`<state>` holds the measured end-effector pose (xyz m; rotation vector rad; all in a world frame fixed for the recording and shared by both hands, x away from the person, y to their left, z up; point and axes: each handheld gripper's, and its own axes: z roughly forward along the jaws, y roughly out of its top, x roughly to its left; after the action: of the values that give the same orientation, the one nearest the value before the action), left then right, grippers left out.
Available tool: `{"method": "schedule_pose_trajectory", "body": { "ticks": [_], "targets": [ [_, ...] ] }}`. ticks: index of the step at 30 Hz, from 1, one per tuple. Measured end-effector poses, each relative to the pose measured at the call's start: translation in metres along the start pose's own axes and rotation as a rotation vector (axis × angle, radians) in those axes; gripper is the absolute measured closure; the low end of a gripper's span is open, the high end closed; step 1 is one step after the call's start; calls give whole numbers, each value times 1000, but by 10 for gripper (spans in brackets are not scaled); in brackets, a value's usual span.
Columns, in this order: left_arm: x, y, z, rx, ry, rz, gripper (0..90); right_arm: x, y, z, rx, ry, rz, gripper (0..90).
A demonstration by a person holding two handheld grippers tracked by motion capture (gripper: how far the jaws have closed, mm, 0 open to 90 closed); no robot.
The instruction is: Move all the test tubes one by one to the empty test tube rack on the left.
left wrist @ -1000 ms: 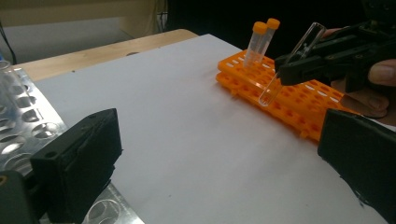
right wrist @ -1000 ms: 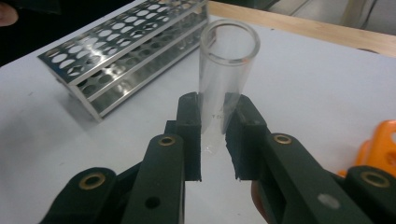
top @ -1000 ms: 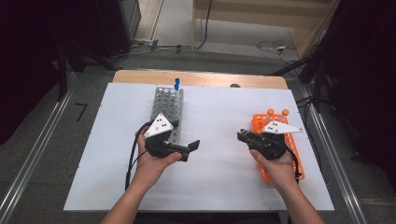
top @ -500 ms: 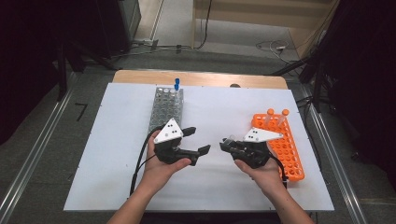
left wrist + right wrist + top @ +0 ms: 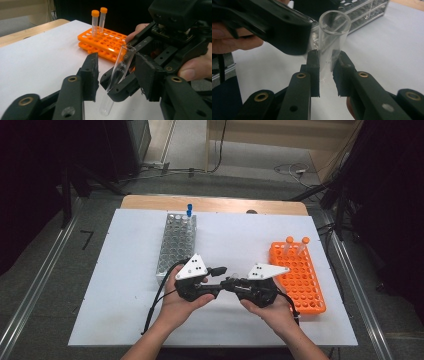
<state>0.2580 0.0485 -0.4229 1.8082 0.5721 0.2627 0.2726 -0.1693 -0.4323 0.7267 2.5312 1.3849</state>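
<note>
My two grippers meet nose to nose over the front middle of the white table (image 5: 125,270). My right gripper (image 5: 326,60) is shut on a clear, uncapped test tube (image 5: 333,27), gripping its lower part while its open mouth tilts upward. My left gripper (image 5: 117,63) has the same tube (image 5: 122,65) between its jaws, which have just been closing. Its left pad (image 5: 91,72) still stands apart from the glass. In the high view the left gripper (image 5: 219,279) and right gripper (image 5: 229,284) overlap at their tips.
An orange rack (image 5: 300,275) at the right holds two orange-capped tubes (image 5: 289,245) at its far end. A grey rack (image 5: 175,245) left of centre carries one blue-capped tube (image 5: 189,211) at its far corner. A wooden strip (image 5: 215,204) borders the table's far edge.
Both hands moved inward from their racks and met at the table's front middle. The left jaws narrowed around the tube that the right gripper carries.
</note>
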Motion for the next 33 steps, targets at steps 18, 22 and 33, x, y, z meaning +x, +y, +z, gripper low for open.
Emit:
{"method": "schedule_pose_trajectory", "body": {
  "ticks": [18,22,33],
  "targets": [
    [-3,-1,5,17,-14,29,743,5,1,4,28,32,-6,737],
    [-3,-1,4,11,7,38,762,5,1,4,28,32,1,736],
    [2,2,0,-23,27,4,766,0,1,-1,-2,28,10,611]
  ]
}}
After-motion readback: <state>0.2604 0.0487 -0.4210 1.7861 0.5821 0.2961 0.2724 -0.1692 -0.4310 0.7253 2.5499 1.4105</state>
